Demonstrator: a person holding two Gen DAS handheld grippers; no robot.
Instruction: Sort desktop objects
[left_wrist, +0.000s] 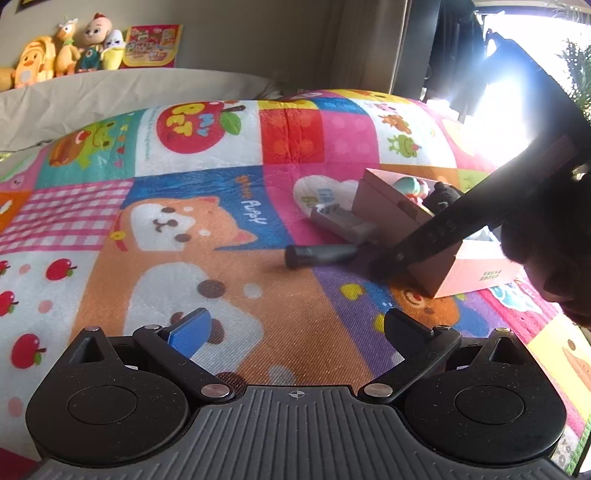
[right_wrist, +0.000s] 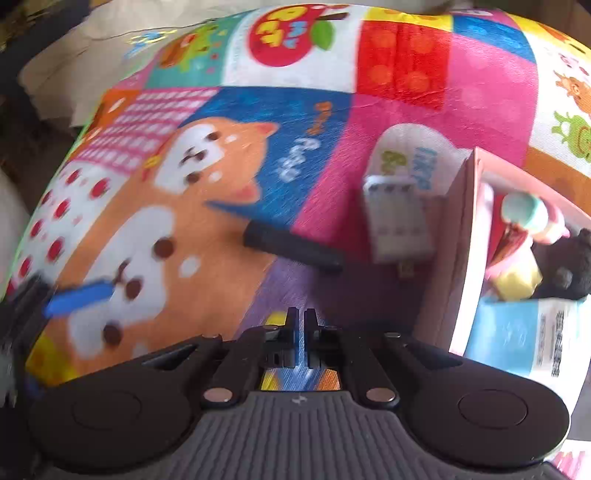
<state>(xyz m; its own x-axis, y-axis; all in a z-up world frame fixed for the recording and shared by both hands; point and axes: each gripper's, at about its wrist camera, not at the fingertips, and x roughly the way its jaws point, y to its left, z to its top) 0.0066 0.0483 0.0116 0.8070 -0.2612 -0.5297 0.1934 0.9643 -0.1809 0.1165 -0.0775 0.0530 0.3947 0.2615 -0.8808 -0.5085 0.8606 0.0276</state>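
**Sorting part done: box holds several things, a few lay outside**

Nearest, the right gripper (right_wrist: 300, 332) had its fingers drawn together with only a sliver between them and nothing held; it hung over the mat (right_wrist: 221, 258), tilted well down. The left gripper (left_wrist: 295, 328) stood with fingers wide apart, also empty, low over the mat.

Just beyond the right fingers, a little to their left, lay the black stick (right_wrist: 291, 245). Its long axis ran slantwise across the mat, the blunt end pointing away to the left, the other end toward the box (right_wrist: 461, 236). Near it, between stick and box wall, lay the white charger (right_wrist: 397, 218), long axis pointing away from the fingers, partly over a white pouch (right_wrist: 413, 147).

Farther right, the pink box already held a black plush (right_wrist: 576, 266), a pastel toy (right_wrist: 528, 214) and a yellow item. By my reading, the stick, charger and pouch remained unsorted, with the stick the likeliest next pick.
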